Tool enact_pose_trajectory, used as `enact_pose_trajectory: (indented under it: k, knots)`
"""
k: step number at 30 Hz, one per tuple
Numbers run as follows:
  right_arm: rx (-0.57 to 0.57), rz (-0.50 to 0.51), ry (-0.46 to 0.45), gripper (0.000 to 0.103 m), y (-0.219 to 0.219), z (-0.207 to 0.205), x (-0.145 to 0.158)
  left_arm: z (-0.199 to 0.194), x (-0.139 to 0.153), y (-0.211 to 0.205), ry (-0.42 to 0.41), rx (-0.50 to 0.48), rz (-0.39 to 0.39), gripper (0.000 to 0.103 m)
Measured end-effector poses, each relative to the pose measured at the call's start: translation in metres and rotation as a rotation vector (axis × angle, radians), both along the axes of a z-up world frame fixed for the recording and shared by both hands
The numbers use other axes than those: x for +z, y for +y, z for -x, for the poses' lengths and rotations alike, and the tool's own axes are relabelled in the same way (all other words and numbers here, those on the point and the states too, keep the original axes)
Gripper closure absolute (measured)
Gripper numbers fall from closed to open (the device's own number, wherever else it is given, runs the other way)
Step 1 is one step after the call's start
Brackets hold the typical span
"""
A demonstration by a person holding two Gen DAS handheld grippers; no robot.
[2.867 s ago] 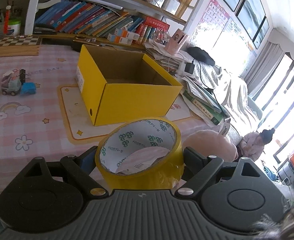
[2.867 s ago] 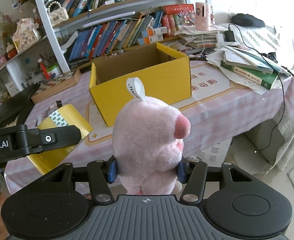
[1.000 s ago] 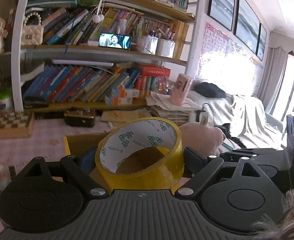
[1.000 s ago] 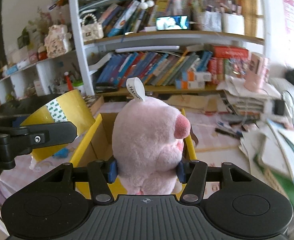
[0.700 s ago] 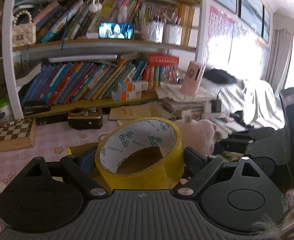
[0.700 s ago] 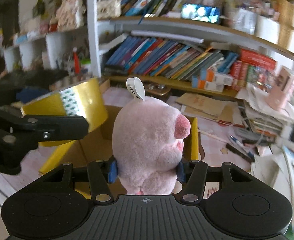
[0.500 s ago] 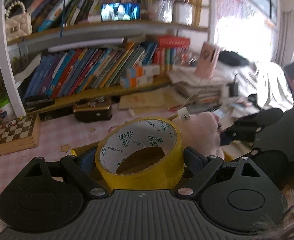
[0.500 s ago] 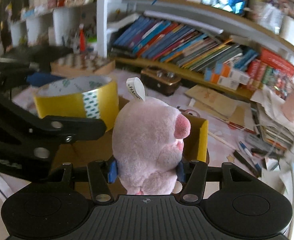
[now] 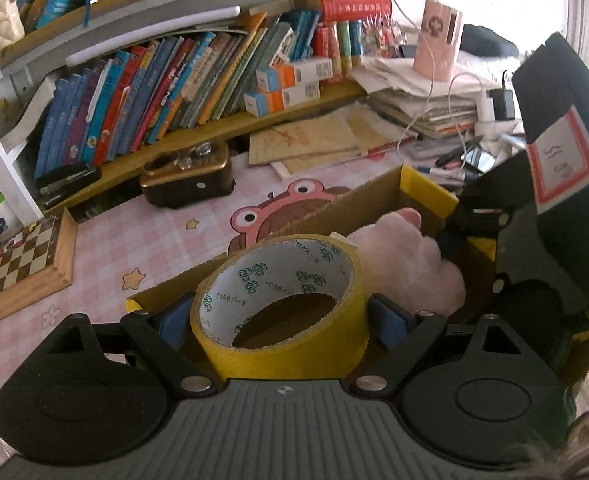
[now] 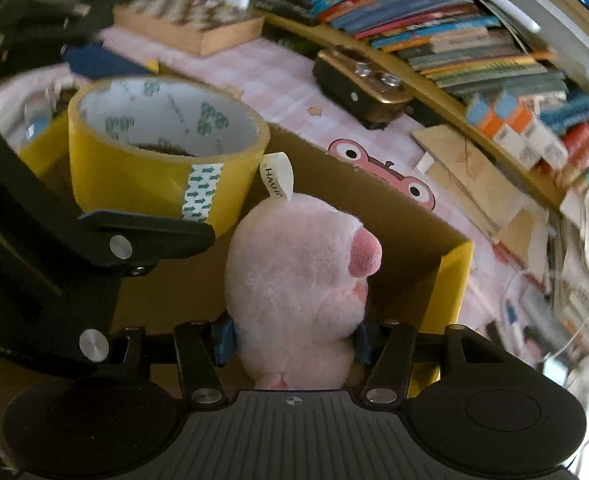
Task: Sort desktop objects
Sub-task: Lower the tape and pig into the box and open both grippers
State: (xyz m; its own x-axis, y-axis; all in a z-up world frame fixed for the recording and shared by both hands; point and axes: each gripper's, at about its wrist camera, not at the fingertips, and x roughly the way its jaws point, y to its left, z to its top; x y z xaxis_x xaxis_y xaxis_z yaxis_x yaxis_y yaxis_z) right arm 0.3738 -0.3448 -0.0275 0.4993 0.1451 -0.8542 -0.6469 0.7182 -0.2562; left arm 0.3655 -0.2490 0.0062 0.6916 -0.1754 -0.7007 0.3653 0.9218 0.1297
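Observation:
My left gripper (image 9: 280, 316) is shut on a yellow tape roll (image 9: 282, 344) and holds it over the open yellow cardboard box (image 9: 426, 190). The roll also shows in the right wrist view (image 10: 154, 176), above the box's left side. My right gripper (image 10: 292, 336) is shut on a pink plush toy (image 10: 298, 280) and holds it inside the box opening (image 10: 452, 276). The plush also shows in the left wrist view (image 9: 410, 264), just right of the tape.
A pink checked tablecloth (image 9: 94, 248) covers the table. A brass box (image 9: 186, 174) and a chessboard (image 9: 18, 268) lie behind the yellow box. Bookshelves (image 9: 174, 80) stand at the back. Stacked papers and cables (image 9: 426, 96) lie at the right.
Both grippers have moved forward and tipped down over the yellow box. The tape roll and the plush now hang over and in its opening, close together.

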Motion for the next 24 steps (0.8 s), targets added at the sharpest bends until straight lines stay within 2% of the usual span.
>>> enact_pose_trajectory:
  k: [10, 13, 18, 24]
  knots:
    - [0.080, 0.066, -0.008, 0.046, 0.012, -0.003, -0.015, -0.002, -0.010, -0.001, 0.025, 0.005, -0.037, 0.013]
    - [0.088, 0.079, -0.027, 0.042, 0.013, -0.001, -0.015, -0.001, -0.011, 0.000, 0.021, 0.017, -0.039, 0.012]
    - [0.074, 0.060, -0.091, 0.026, 0.011, 0.005, -0.009, 0.008, 0.001, 0.004, -0.045, 0.032, -0.014, 0.003]
    - [0.050, -0.010, -0.192, 0.025, 0.000, 0.019, 0.016, 0.033, 0.029, 0.017, -0.159, 0.083, 0.072, 0.000]
